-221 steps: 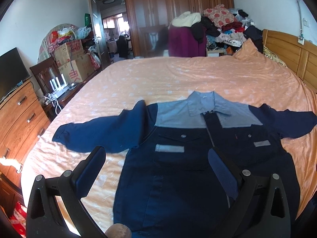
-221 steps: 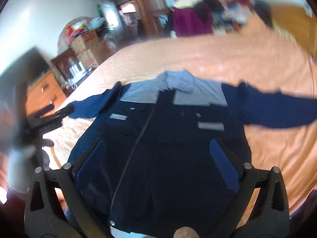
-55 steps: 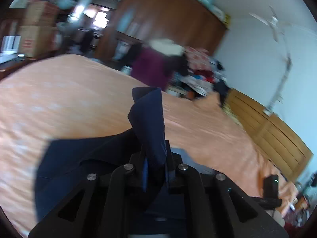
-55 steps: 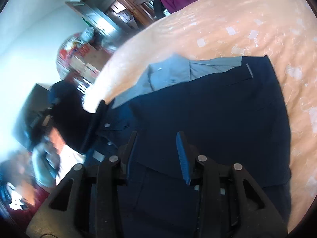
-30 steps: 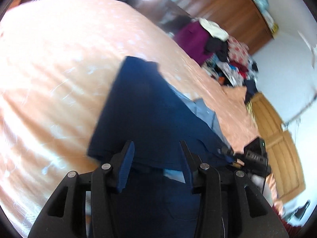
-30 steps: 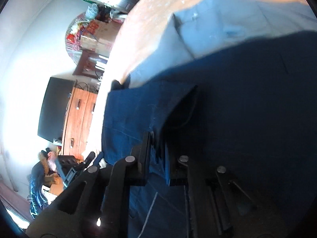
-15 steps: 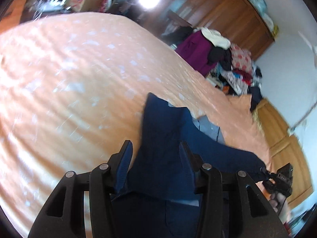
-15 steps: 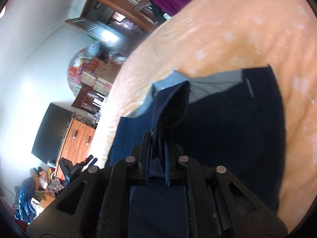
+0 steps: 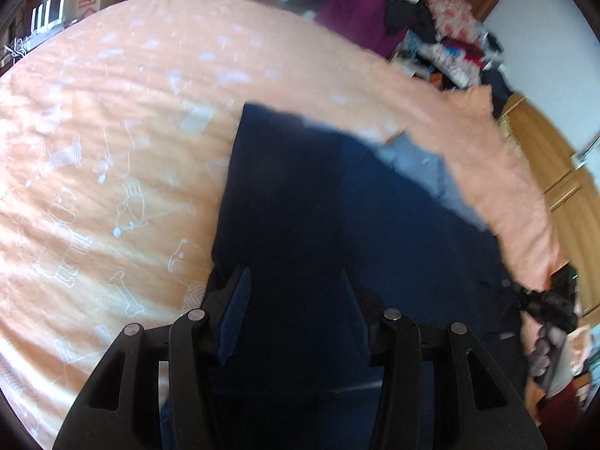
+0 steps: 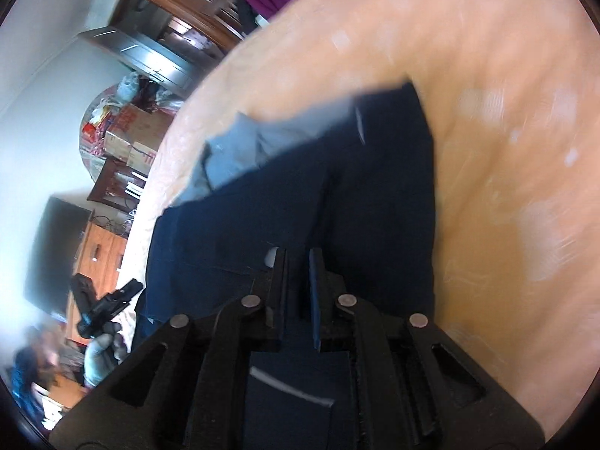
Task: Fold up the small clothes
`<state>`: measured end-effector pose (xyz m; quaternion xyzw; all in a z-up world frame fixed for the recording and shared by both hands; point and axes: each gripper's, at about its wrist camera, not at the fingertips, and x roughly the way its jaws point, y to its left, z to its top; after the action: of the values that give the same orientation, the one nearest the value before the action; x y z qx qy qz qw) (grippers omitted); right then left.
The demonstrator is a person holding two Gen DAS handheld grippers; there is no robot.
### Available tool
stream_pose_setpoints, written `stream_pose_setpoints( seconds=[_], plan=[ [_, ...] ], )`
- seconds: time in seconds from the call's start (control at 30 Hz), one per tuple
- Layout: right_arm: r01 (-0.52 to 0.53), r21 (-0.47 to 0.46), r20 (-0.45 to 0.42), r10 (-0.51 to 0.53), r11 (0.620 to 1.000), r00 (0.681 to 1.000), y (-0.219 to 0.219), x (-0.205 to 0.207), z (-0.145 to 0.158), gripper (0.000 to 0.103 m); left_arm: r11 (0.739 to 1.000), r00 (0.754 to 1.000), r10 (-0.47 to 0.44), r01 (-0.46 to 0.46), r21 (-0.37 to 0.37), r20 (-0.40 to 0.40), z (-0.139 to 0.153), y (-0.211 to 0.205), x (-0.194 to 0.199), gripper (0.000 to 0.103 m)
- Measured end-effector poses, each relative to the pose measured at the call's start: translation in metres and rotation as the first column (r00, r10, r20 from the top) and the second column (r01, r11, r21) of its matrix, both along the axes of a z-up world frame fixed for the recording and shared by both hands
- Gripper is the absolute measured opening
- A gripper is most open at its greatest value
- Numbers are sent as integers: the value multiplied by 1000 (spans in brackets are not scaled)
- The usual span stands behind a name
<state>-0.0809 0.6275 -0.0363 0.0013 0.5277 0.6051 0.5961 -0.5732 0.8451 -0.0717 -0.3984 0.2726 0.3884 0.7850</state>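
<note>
A dark navy jacket [image 9: 337, 225] with a pale grey collar [image 9: 416, 161] lies flat on a wide bed covered by a peach-coloured sheet [image 9: 112, 150] printed with faint white drawings. Both sleeves appear folded inward over the body, so the jacket forms a narrow upright panel, the shape wanted before it is folded across into a smaller bundle. The left tool [image 9: 292, 300] hovers low over the near part of the jacket with its two fingers well apart and nothing between them, seemingly placed there to press or smooth the folded sleeve. In the right wrist view, the right tool [image 10: 298, 262] sits over the middle of the jacket [image 10: 300, 206] with its fingers nearly together, a slim gap showing; whether any cloth is pinched in that gap is not clear. Each view catches the other tool at the picture's edge, held in a person's hand [image 10: 99, 352]. The grey collar [image 10: 240, 153] points toward the far side of the bed. Beyond the bed stand a wooden wardrobe and a heap of clothes [image 9: 431, 26], blurred.
</note>
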Motion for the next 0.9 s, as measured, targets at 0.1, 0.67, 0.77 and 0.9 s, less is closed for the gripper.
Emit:
stream_pose_setpoints(
  seconds=[0.1,0.67,0.77,0.9],
  plan=[
    [-77,71,24,76,994,997,9,-23,20,18,999,998,-34,32,29,52,15,-5,4,52],
    [-135,-111,1,136,985,991,-73,-34,6,48,971,973,231,-229,-71,12,13,-41,-179,51],
    [-122,-146,3,123,982,992,-129,-48,15,59,985,986,165,-165,-52,1,27,-82,-195,52],
    [-106,-220,-23,103,970,994,-199,-65,9,64,996,999,34,-31,-85,28,26,-136,-200,53]
  ],
)
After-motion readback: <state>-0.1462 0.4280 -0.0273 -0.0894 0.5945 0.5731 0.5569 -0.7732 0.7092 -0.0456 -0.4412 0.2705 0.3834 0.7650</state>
